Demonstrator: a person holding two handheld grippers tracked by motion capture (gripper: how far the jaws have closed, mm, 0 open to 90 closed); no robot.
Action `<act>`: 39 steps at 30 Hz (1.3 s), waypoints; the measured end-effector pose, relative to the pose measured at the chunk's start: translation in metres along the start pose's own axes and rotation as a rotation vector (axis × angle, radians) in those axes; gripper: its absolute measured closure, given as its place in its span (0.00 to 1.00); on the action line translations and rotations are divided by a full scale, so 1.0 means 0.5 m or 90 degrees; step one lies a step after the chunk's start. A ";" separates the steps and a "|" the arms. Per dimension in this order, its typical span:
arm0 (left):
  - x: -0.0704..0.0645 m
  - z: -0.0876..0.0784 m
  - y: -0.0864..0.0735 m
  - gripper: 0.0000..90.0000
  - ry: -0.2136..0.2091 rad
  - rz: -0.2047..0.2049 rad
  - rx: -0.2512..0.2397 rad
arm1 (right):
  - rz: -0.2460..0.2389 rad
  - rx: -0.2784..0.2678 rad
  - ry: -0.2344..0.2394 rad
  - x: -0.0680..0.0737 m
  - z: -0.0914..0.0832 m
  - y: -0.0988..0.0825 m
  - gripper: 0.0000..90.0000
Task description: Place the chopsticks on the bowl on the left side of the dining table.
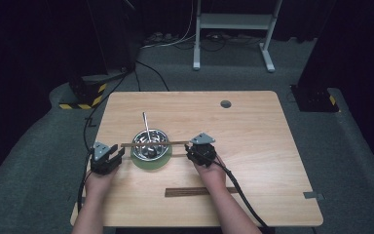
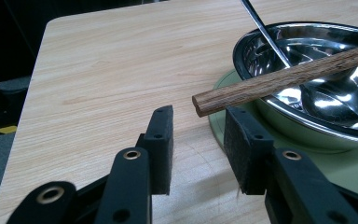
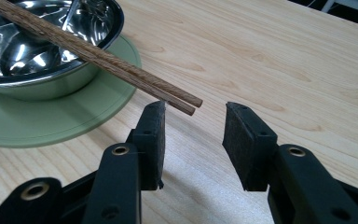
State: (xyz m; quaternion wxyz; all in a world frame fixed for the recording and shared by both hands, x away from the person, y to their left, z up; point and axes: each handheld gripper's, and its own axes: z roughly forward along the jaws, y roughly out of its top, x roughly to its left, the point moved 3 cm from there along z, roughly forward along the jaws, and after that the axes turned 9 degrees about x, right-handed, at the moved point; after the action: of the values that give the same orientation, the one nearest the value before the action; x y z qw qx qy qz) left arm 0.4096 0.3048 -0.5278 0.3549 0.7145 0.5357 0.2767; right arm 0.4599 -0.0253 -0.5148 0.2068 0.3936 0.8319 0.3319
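Observation:
A pair of brown wooden chopsticks (image 1: 153, 143) lies across the rim of a steel bowl (image 1: 149, 146). The bowl stands on a green saucer (image 1: 151, 163) and holds a metal spoon (image 1: 146, 124). At the sticks' left end my left gripper (image 1: 108, 157) is open. In the left gripper view the stick end (image 2: 205, 101) hangs just above the gap of the gripper (image 2: 199, 119), touching neither pad. My right gripper (image 1: 199, 148) is open at the other end. There the chopstick tips (image 3: 186, 103) sit above the gap of the gripper (image 3: 196, 112), close to its left pad.
A dark wooden strip (image 1: 199, 191) lies near the table's front edge, behind my right hand. A round grommet hole (image 1: 225, 104) sits at the far side of the wooden table (image 1: 253, 141). Cables trail from both grippers.

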 end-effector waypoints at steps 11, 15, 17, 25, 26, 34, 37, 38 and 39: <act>-0.002 0.000 -0.001 0.70 -0.004 -0.006 0.000 | 0.005 0.002 -0.008 -0.009 0.004 0.001 0.65; 0.001 -0.001 -0.001 0.70 0.002 0.008 0.002 | -0.003 0.002 -0.010 -0.010 0.004 0.001 0.65; 0.001 -0.001 -0.001 0.70 0.002 0.007 0.003 | 0.001 0.004 -0.009 -0.010 0.003 0.001 0.65; -0.002 0.000 -0.002 0.70 -0.001 0.010 0.004 | -0.006 0.008 -0.018 -0.008 0.008 -0.001 0.65; -0.006 0.001 -0.003 0.70 -0.006 0.003 0.004 | -0.005 0.008 -0.019 -0.008 0.008 -0.002 0.65; -0.004 0.000 -0.003 0.70 -0.002 0.016 0.006 | 0.002 0.007 -0.020 -0.009 0.009 -0.002 0.66; -0.004 0.000 -0.003 0.70 -0.002 0.015 0.006 | 0.000 0.005 -0.020 -0.010 0.009 -0.001 0.66; -0.003 0.000 -0.003 0.70 -0.002 0.017 0.006 | 0.001 0.005 -0.020 -0.010 0.009 -0.001 0.66; -0.003 0.001 -0.003 0.70 -0.001 0.017 0.006 | 0.005 0.006 -0.020 -0.009 0.009 -0.002 0.66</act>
State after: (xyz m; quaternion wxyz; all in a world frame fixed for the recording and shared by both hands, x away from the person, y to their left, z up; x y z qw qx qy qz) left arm 0.4084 0.3034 -0.5294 0.3484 0.7234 0.5273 0.2780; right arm 0.4651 -0.0276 -0.5184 0.2167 0.4030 0.8285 0.3229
